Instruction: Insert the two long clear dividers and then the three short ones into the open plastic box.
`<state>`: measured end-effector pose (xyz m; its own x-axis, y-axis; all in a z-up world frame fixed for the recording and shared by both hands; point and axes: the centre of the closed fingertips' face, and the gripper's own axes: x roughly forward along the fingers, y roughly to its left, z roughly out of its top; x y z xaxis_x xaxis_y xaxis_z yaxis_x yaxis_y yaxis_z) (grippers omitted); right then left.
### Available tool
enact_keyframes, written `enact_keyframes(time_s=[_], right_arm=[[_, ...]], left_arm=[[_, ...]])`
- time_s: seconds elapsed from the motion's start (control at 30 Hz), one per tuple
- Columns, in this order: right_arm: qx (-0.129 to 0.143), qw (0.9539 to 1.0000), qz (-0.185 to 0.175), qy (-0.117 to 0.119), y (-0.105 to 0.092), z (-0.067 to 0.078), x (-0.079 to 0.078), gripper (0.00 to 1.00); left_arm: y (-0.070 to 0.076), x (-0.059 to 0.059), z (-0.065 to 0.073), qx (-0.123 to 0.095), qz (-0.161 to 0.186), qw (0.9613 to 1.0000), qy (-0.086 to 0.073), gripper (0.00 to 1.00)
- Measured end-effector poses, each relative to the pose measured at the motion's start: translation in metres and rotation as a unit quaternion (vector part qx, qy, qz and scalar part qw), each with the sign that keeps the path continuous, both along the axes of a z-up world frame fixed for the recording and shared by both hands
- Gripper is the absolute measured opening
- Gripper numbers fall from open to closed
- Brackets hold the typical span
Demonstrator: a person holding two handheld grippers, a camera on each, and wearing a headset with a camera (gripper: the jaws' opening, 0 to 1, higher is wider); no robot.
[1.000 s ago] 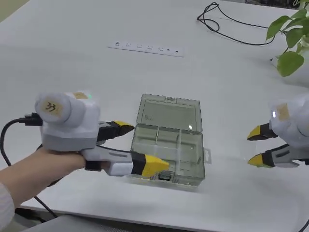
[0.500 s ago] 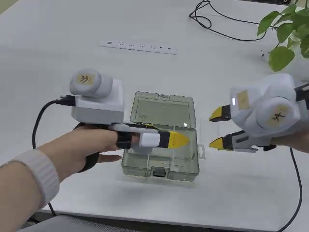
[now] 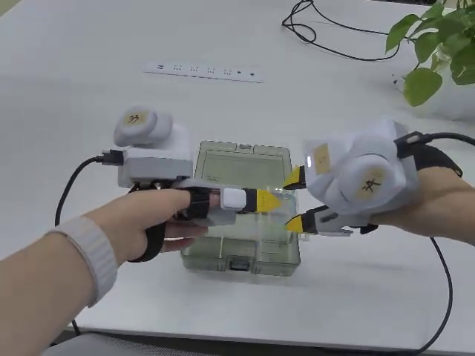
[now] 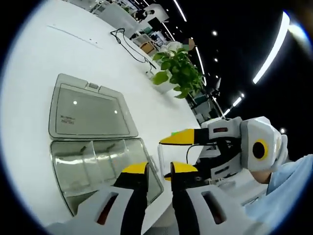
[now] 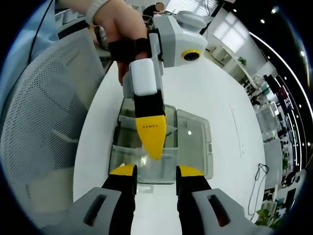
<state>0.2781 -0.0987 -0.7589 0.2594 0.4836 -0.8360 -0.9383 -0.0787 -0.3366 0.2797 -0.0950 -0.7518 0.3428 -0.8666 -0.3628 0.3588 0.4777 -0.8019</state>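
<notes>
From 9 o'clock the left gripper [image 4: 160, 169] reaches over the open plastic box [image 3: 241, 259] on the desk [image 3: 356, 297], jaws narrowed seemingly on a clear divider [image 5: 135, 164], offering it to the right gripper [image 5: 157, 171], whose jaws gape at 3 o'clock.
</notes>
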Motion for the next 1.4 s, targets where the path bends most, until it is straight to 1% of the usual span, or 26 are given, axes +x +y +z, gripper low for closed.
enact_keyframes(time_s=[0.13, 0.27, 0.37, 0.53, 0.57, 0.63, 0.7, 0.73, 0.77, 0.83, 0.93, 0.97, 1.0, 1.03, 1.07, 1.1, 1.13, 1.2, 1.23, 1.27, 1.3, 1.33, 1.37, 1.4], right_arm=[[0.003, 1.0000, 0.005, 0.000, 0.005, 0.001, -0.002, 0.32], [0.005, 0.9999, 0.009, 0.000, 0.009, 0.003, -0.004, 0.32], [0.005, 0.9999, 0.012, 0.000, 0.010, 0.004, -0.005, 0.32], [0.005, 0.9999, 0.016, 0.001, 0.010, 0.004, -0.007, 0.32], [0.005, 0.9997, 0.023, 0.000, 0.011, 0.004, -0.009, 0.32], [0.007, 0.9997, 0.025, 0.004, 0.011, 0.003, -0.009, 0.32], [0.008, 0.9993, 0.036, -0.001, 0.011, 0.002, -0.011, 0.32], [0.008, 0.9994, 0.034, 0.000, 0.011, 0.002, -0.011, 0.32], [0.008, 0.9993, 0.037, -0.002, 0.011, 0.002, -0.011, 0.32], [0.007, 0.9991, 0.041, -0.008, 0.011, 0.002, -0.011, 0.32], [0.001, 0.9982, 0.056, -0.020, 0.012, 0.000, -0.010, 0.33], [0.003, 0.9983, 0.056, -0.018, 0.012, 0.000, -0.011, 0.38], [0.010, 0.9985, 0.053, -0.012, 0.013, 0.001, -0.011, 0.45], [0.035, 0.9986, 0.040, 0.001, 0.017, 0.005, -0.011, 0.53], [0.043, 0.9985, 0.033, 0.005, 0.017, 0.008, -0.008, 0.59], [0.046, 0.9986, 0.026, 0.009, 0.015, 0.012, -0.004, 0.60], [0.049, 0.9984, 0.022, 0.017, 0.014, 0.015, -0.003, 0.58], [0.061, 0.9971, 0.005, 0.046, 0.011, 0.020, -0.001, 0.58], [0.065, 0.9961, 0.000, 0.061, 0.010, 0.022, 0.000, 0.58], [0.068, 0.9951, -0.001, 0.071, 0.009, 0.023, 0.000, 0.57], [0.070, 0.9936, -0.006, 0.088, 0.008, 0.025, -0.001, 0.56], [0.070, 0.9924, -0.009, 0.100, 0.007, 0.025, -0.001, 0.55], [0.072, 0.9910, -0.009, 0.113, 0.007, 0.026, -0.002, 0.53], [0.073, 0.9894, -0.011, 0.125, 0.007, 0.027, -0.002, 0.50]], left_arm=[[-0.001, -0.004, 0.000, -0.005, -0.003, 1.0000, 0.006, 0.08], [-0.001, -0.006, 0.000, -0.008, -0.004, 0.9999, 0.008, 0.00], [0.000, -0.006, 0.000, -0.008, -0.002, 0.9999, 0.009, 0.00], [0.000, -0.009, 0.000, -0.016, -0.001, 0.9995, 0.026, 0.00], [0.000, -0.010, 0.000, -0.016, -0.001, 0.9995, 0.029, 0.00], [0.000, -0.011, -0.001, -0.020, -0.001, 0.9990, 0.041, 0.00], [0.001, -0.012, -0.002, -0.022, -0.002, 0.9989, 0.042, 0.00], [0.001, -0.012, -0.002, -0.024, -0.001, 0.9988, 0.043, 0.00], [0.001, -0.012, -0.002, -0.030, 0.002, 0.9984, 0.048, 0.00], [0.002, -0.011, -0.002, -0.033, 0.007, 0.9982, 0.050, 0.00], [0.003, -0.010, -0.003, -0.031, 0.009, 0.9985, 0.045, 0.00], [0.003, -0.009, -0.002, -0.030, 0.011, 0.9986, 0.043, 0.00], [0.005, -0.008, -0.002, -0.030, 0.012, 0.9987, 0.040, 0.00], [0.006, -0.008, -0.001, -0.030, 0.011, 0.9988, 0.037, 0.00], [0.007, -0.008, -0.001, -0.027, 0.008, 0.9991, 0.032, 0.00], [0.008, -0.009, 0.000, -0.023, 0.003, 0.9994, 0.026, 0.00], [0.009, -0.009, 0.000, -0.019, -0.002, 0.9996, 0.019, 0.00], [0.010, -0.010, 0.000, -0.004, -0.019, 0.9998, -0.006, 0.00], [0.010, -0.012, 0.001, 0.001, -0.030, 0.9993, -0.020, 0.00], [0.010, -0.013, 0.002, 0.002, -0.041, 0.9987, -0.032, 0.00], [0.010, -0.015, 0.003, 0.010, -0.050, 0.9977, -0.045, 0.00], [0.010, -0.016, 0.003, 0.015, -0.059, 0.9968, -0.052, 0.00], [0.009, -0.018, 0.004, 0.020, -0.072, 0.9951, -0.065, 0.00], [0.009, -0.020, 0.005, 0.028, -0.087, 0.9920, -0.086, 0.00]])
